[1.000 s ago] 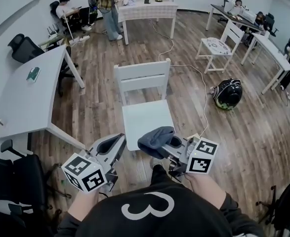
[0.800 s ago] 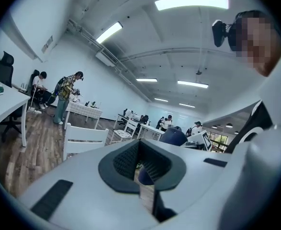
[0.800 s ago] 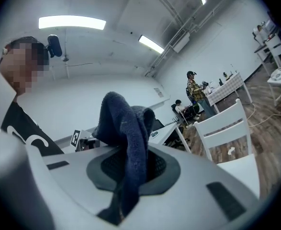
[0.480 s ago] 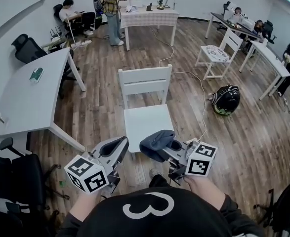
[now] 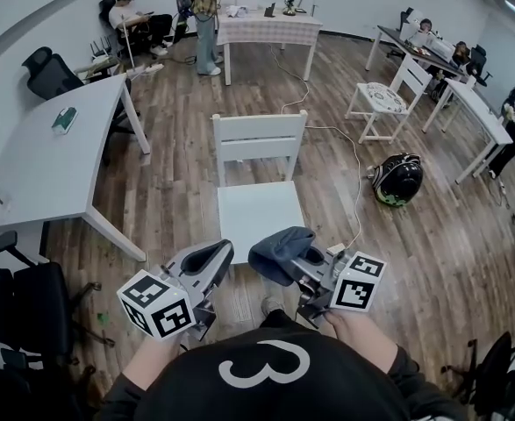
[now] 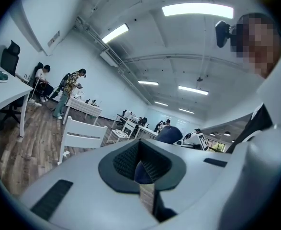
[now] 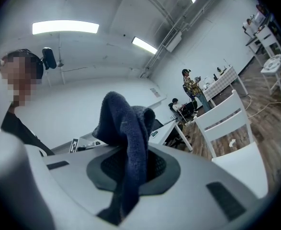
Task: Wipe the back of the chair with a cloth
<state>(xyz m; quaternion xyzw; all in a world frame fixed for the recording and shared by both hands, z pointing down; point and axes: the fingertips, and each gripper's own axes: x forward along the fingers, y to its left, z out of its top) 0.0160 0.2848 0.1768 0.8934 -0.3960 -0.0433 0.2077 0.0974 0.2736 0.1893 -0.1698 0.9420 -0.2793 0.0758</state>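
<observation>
The chair (image 5: 259, 213) is straight ahead of you, seat facing you, with its back (image 5: 259, 128) on the far side, so you're well apart from the part you need to wipe. The cloth (image 5: 279, 251) isn't on it yet: it's dark blue and clamped in your right gripper (image 5: 299, 260), bunched up over the jaws with a tail hanging down through them. Your left gripper (image 5: 215, 254) has its jaws together with nothing between them, held just beside the right one.

What I'd watch, just guessing from here:
- only a fold of the cloth looks pinched, so dragging it hard along the top rail could pull it out
- the chair looks light, and pushing on the back from the seat side could make it slide or tip away from you, so maybe steady it with the free gripper
- there's a cable (image 5: 355, 178) on the floor to the right of the chair, easy to snag if you step round that way
</observation>
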